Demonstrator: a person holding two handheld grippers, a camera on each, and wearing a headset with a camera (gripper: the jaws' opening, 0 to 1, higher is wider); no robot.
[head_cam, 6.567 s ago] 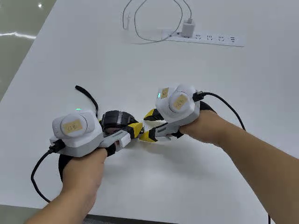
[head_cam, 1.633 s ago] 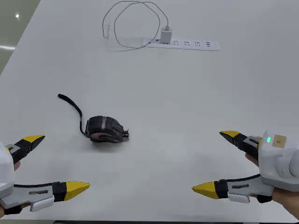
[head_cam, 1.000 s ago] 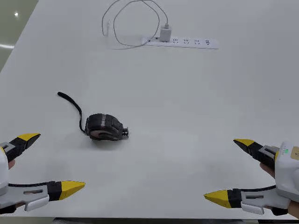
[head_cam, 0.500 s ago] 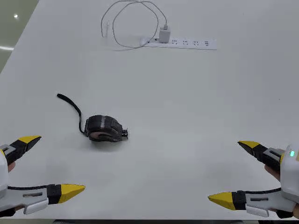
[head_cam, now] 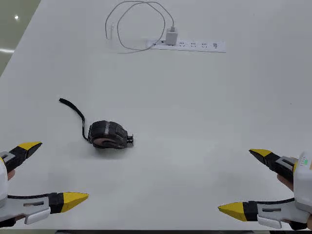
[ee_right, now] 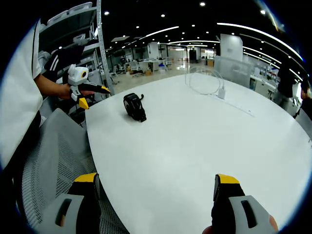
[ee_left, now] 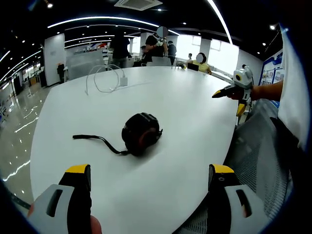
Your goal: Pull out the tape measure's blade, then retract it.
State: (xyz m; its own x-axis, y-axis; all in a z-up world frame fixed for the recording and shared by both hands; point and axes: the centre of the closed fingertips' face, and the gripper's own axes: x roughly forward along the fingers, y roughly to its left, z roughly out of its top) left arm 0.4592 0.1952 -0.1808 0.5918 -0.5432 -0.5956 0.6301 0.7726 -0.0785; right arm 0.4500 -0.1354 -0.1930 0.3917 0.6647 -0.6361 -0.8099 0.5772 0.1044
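A black tape measure [head_cam: 107, 135] lies on the white table [head_cam: 195, 107], blade fully in, its black wrist strap [head_cam: 73, 110] trailing off to the left rear. The tape measure [ee_left: 141, 133] sits ahead of my left gripper [ee_left: 150, 174], whose yellow-tipped jaws are wide apart and hold nothing. In the head view my left gripper [head_cam: 51, 170] is at the near left edge of the table. My right gripper [head_cam: 251, 181] is open and empty at the near right edge, far from the tape measure [ee_right: 134, 106].
A white power strip [head_cam: 195, 46] with a plugged-in charger [head_cam: 171, 37] and a looped white cable [head_cam: 136, 22] lies at the far side of the table. A grey mesh chair seat [ee_right: 53, 161] is below the near table edge.
Since 6.6 s ago both grippers have let go of the tape measure and drawn back to the near edge, left and right. Over the last second they have barely moved.
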